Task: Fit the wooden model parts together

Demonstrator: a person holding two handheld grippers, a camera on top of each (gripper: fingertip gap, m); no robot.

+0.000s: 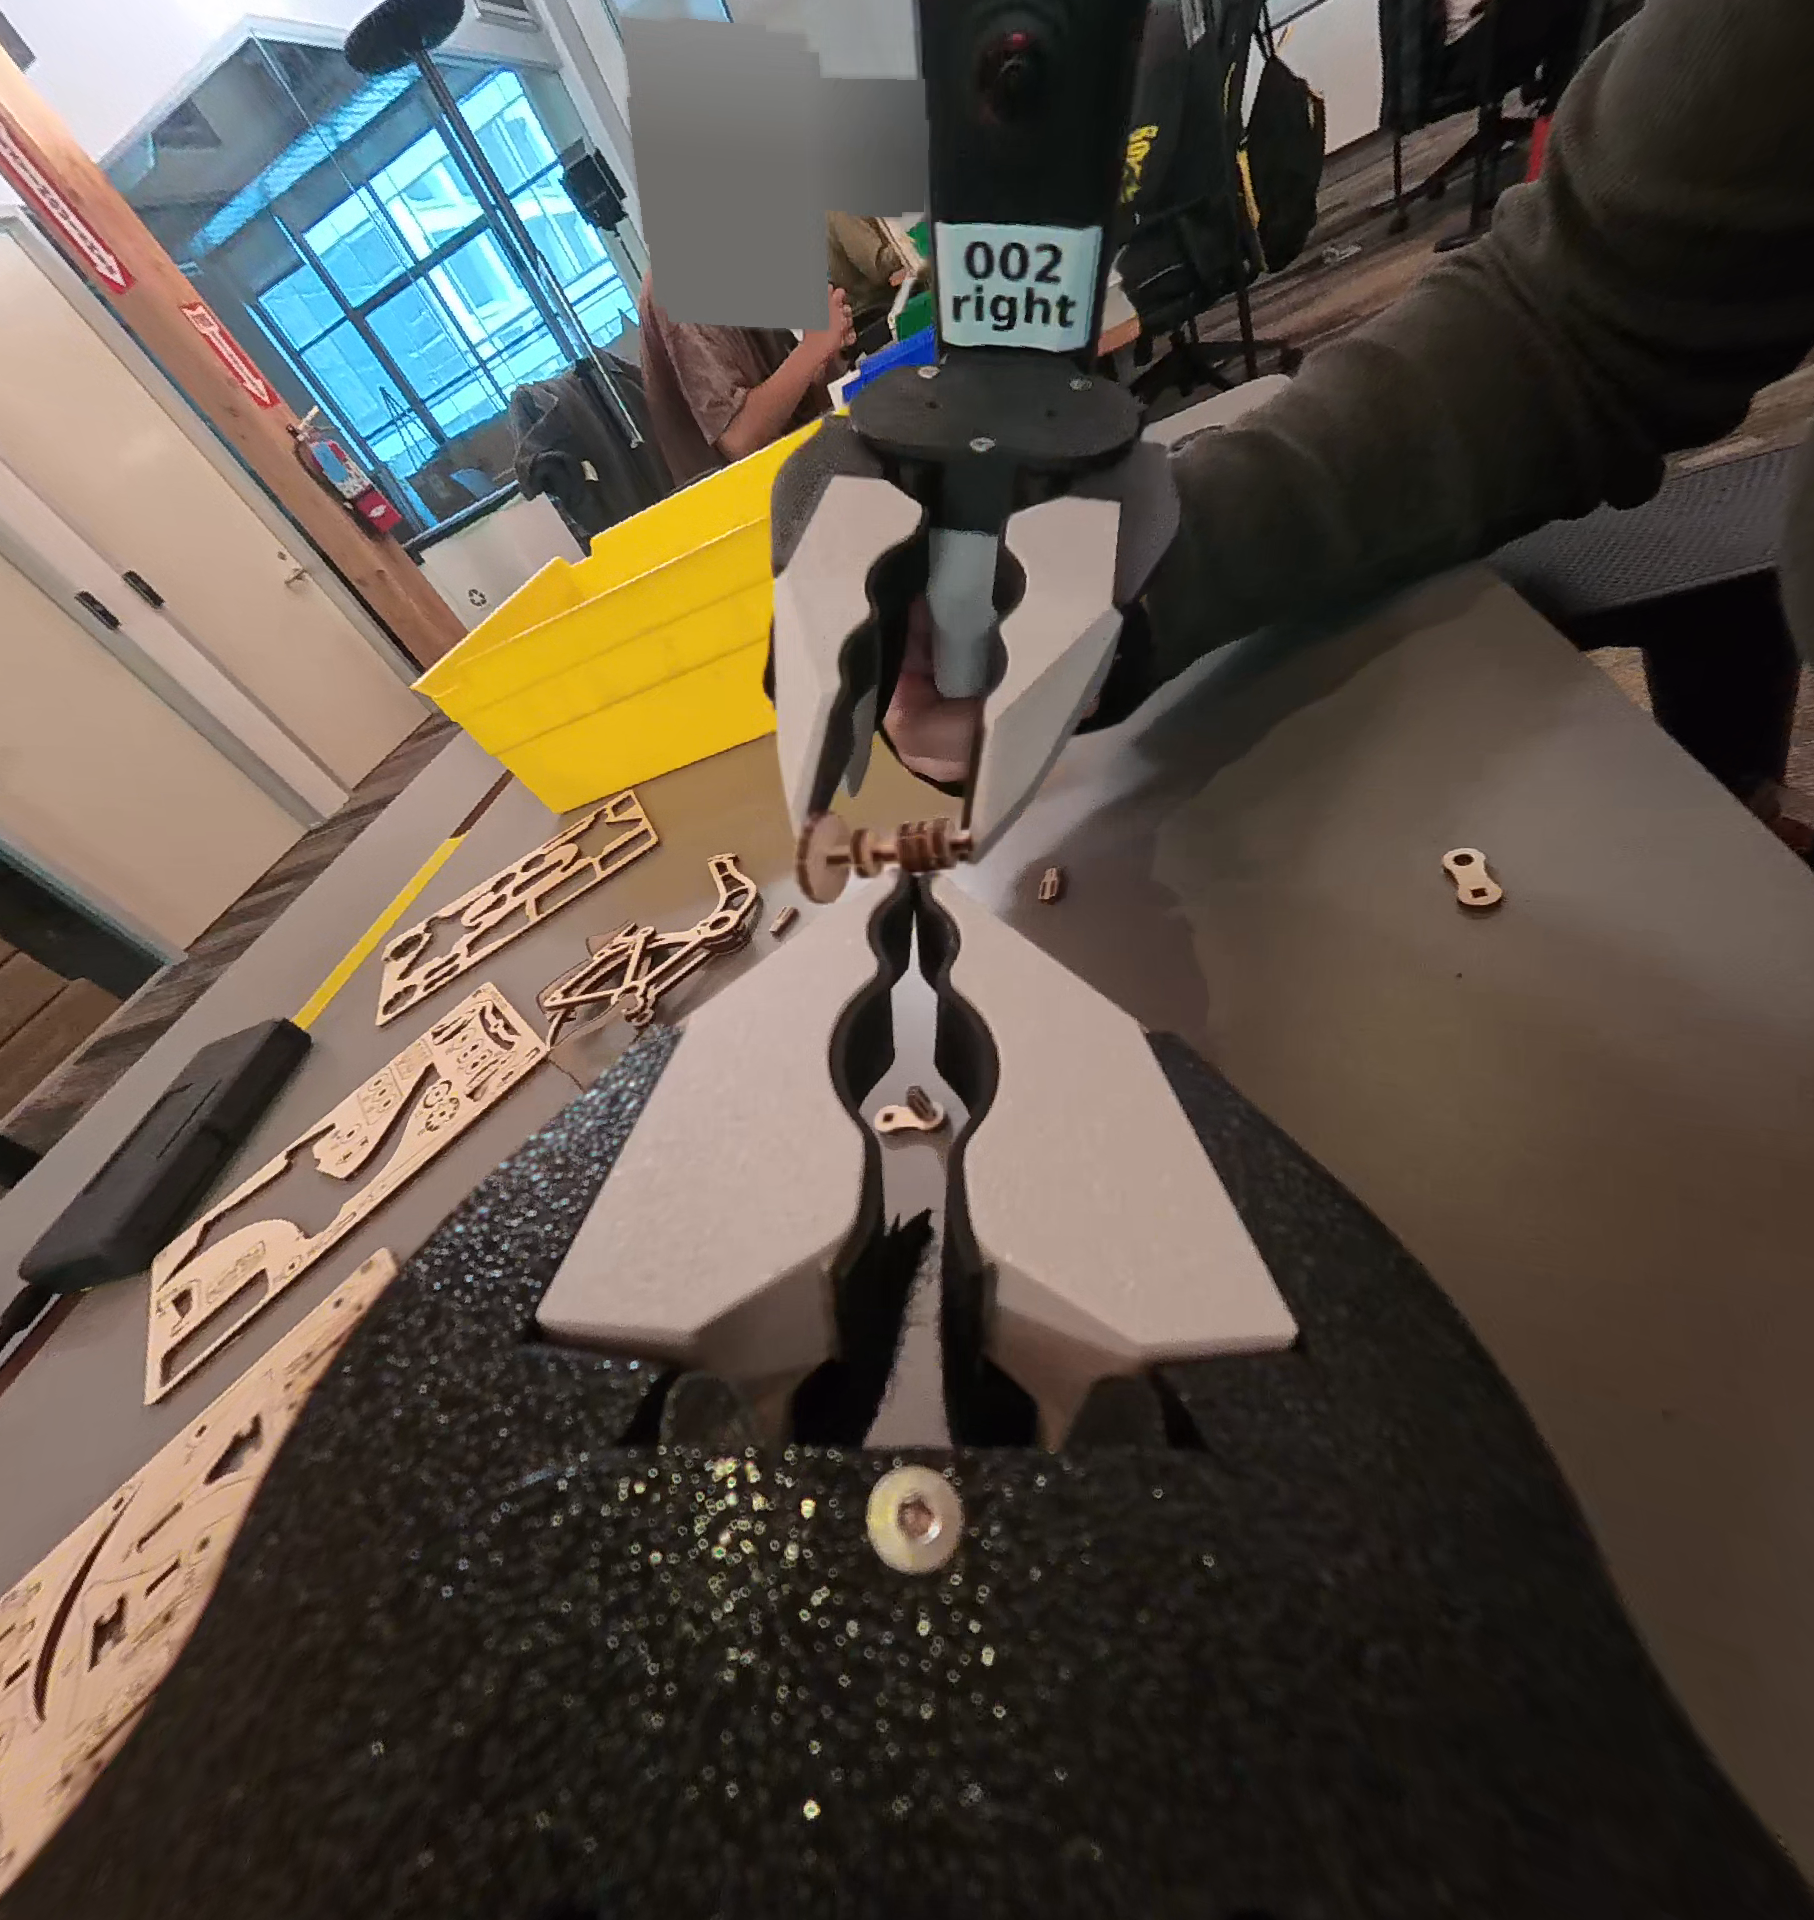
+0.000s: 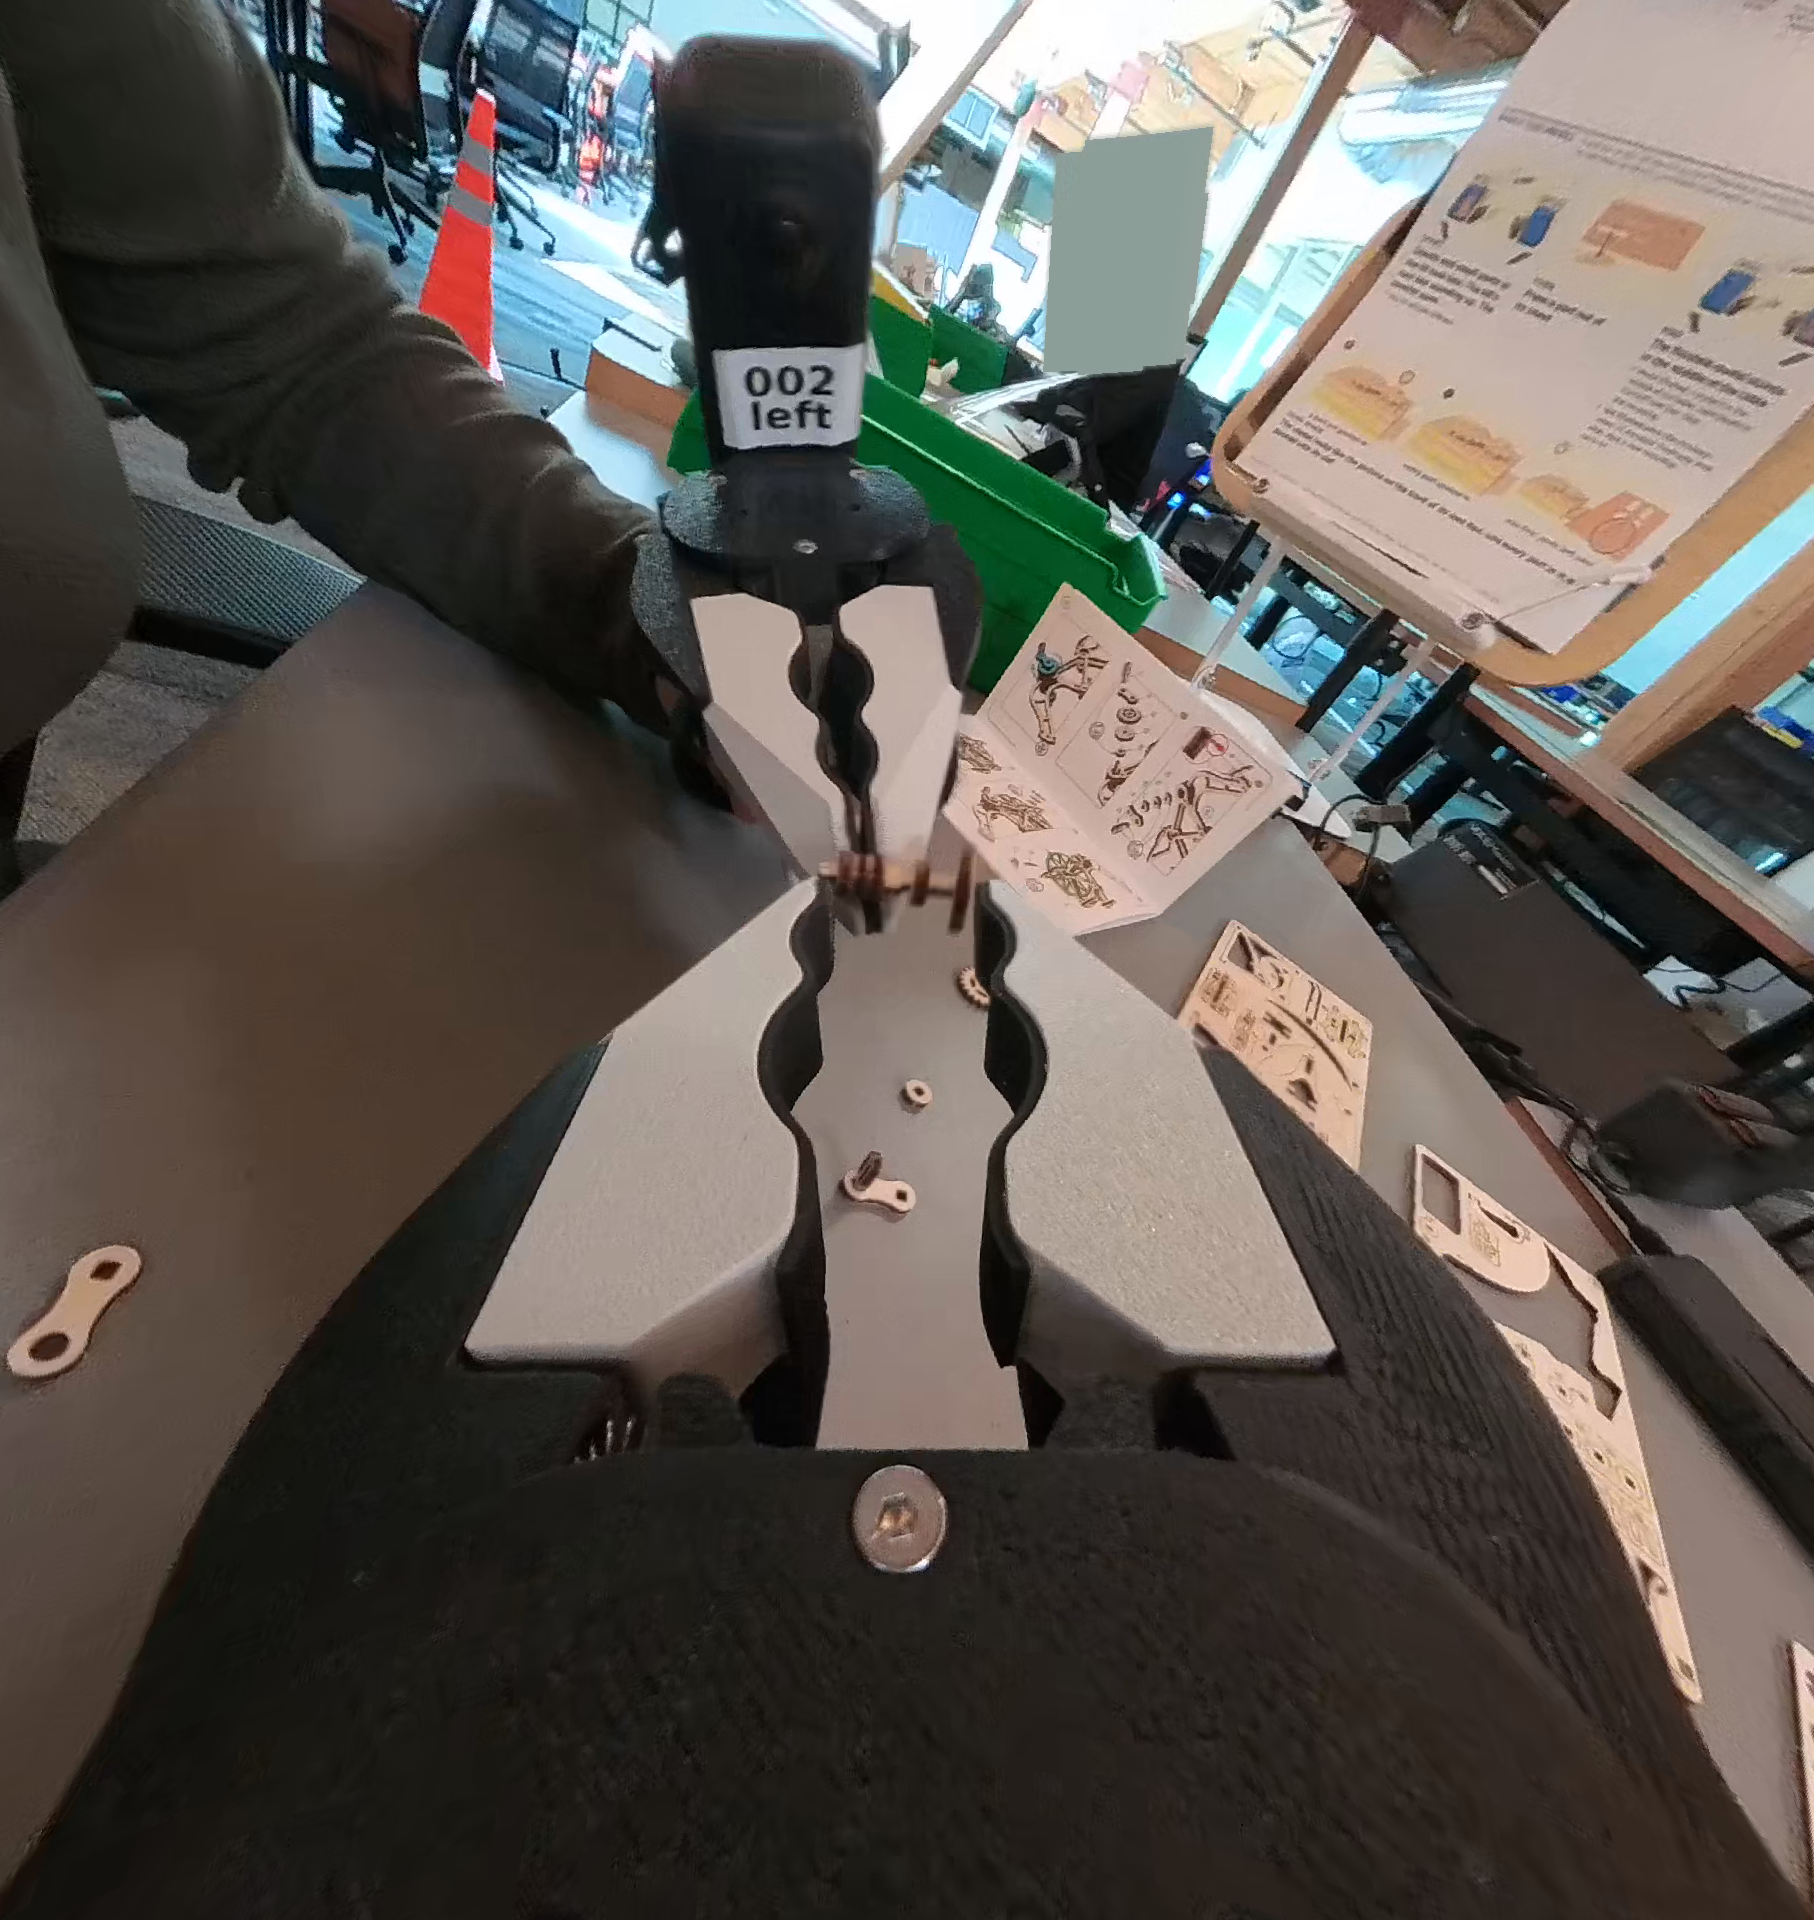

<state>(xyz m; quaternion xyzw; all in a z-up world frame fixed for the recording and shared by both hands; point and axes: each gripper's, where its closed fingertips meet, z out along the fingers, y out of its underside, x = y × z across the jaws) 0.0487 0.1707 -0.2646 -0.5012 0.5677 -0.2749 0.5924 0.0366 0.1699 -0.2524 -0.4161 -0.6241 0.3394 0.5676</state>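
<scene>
A small wooden axle with several discs (image 1: 887,847) hangs in the air between the two grippers; it also shows in the right wrist view (image 2: 892,883). My right gripper (image 2: 898,894) is shut on the axle and holds it end to end between its fingertips. It comes down from above in the left wrist view (image 1: 887,831). My left gripper (image 1: 913,899) is nearly closed, with its tips pinched on a thin piece at the middle of the axle. In the right wrist view the left gripper (image 2: 861,852) faces me and meets the axle from above.
On the grey table (image 1: 1402,1143) lie a flat link (image 1: 1472,878), a small link with a peg (image 2: 875,1193), a washer (image 2: 915,1093), a gear (image 2: 974,987), a part-built frame (image 1: 654,961) and cut-out wooden sheets (image 1: 518,904). A yellow bin (image 1: 622,665) and an instruction booklet (image 2: 1111,779) stand behind. My two grippers' fingertips are within a few centimetres of each other.
</scene>
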